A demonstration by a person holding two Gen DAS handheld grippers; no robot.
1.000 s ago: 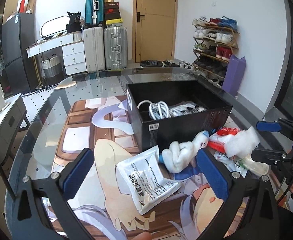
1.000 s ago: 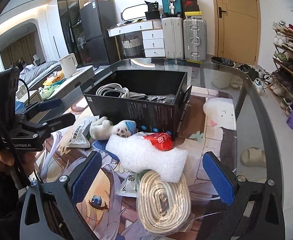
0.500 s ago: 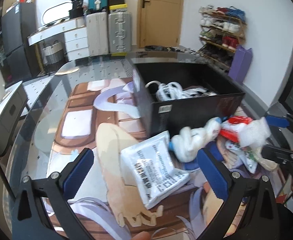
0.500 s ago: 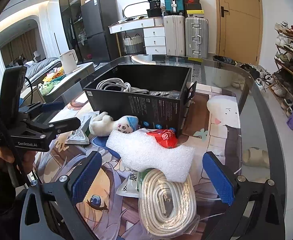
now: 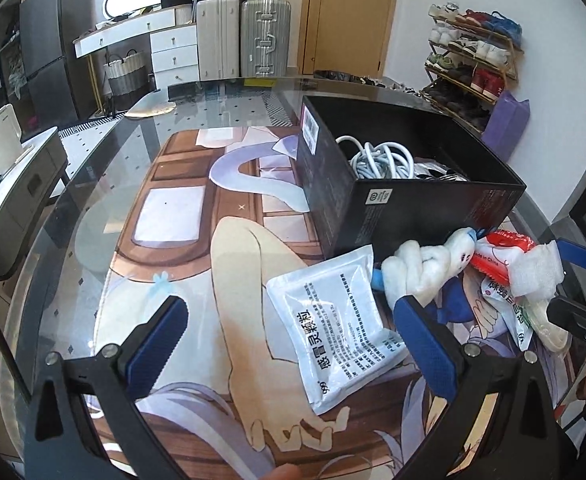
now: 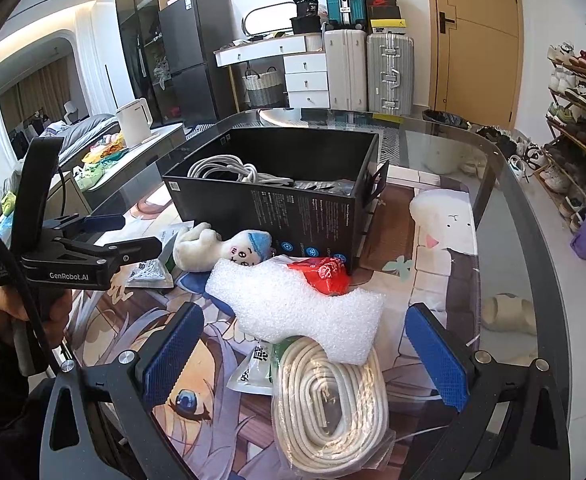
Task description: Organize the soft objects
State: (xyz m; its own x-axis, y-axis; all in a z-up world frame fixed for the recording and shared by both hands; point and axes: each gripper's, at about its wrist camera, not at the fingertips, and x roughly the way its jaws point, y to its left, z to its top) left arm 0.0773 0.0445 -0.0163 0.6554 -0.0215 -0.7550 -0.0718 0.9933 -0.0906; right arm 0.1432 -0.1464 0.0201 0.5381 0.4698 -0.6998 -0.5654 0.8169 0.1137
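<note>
Plush doll (image 5: 425,268) just beyond left tool (image 5: 293,340); both tools spread wide, nothing held.

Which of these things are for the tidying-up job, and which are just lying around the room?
For the job:
plush doll
foam sheet
bagged rope
white packet
red packet
black box

Just lying about:
suitcases
shoe rack
kettle

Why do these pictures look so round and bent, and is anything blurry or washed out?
Both views are fisheye: dark rounded corners, and the door and table edge bow. Left view: sharp, soft glare on the glass table. Right view: sharp, a bright reflection on the glass beyond the black box, strong daylight on the foam sheet.
</note>
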